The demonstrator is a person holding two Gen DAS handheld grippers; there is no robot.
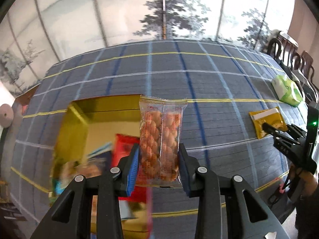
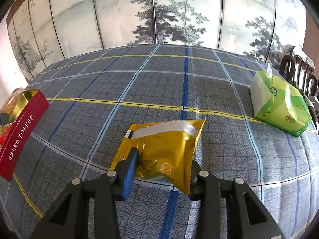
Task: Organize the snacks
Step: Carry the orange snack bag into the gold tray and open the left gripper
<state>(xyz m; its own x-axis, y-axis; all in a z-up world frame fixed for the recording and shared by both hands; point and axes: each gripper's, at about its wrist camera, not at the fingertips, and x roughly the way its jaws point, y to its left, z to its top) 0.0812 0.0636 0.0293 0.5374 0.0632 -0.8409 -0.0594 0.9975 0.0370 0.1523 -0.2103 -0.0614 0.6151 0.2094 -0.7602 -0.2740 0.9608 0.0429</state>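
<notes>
My left gripper [image 1: 158,159] is shut on a clear packet of twisted fried dough [image 1: 160,137] and holds it upright above the open toffee tin [image 1: 79,119], whose inside is gold. A red packet [image 1: 124,145] and other blurred snacks lie in the tin. In the right wrist view the tin [image 2: 22,127] is red outside and stands at the far left. My right gripper [image 2: 162,169] straddles a yellow snack packet [image 2: 165,149] lying on the checked tablecloth, fingers touching both its sides. That packet [image 1: 267,122] and the right gripper [image 1: 279,134] also show in the left wrist view.
A green and white tissue pack [image 2: 279,103] lies at the right of the table, also in the left wrist view [image 1: 287,87]. Dark wooden chairs [image 2: 299,69] stand behind it. A painted folding screen [image 2: 159,12] backs the table [image 2: 139,83].
</notes>
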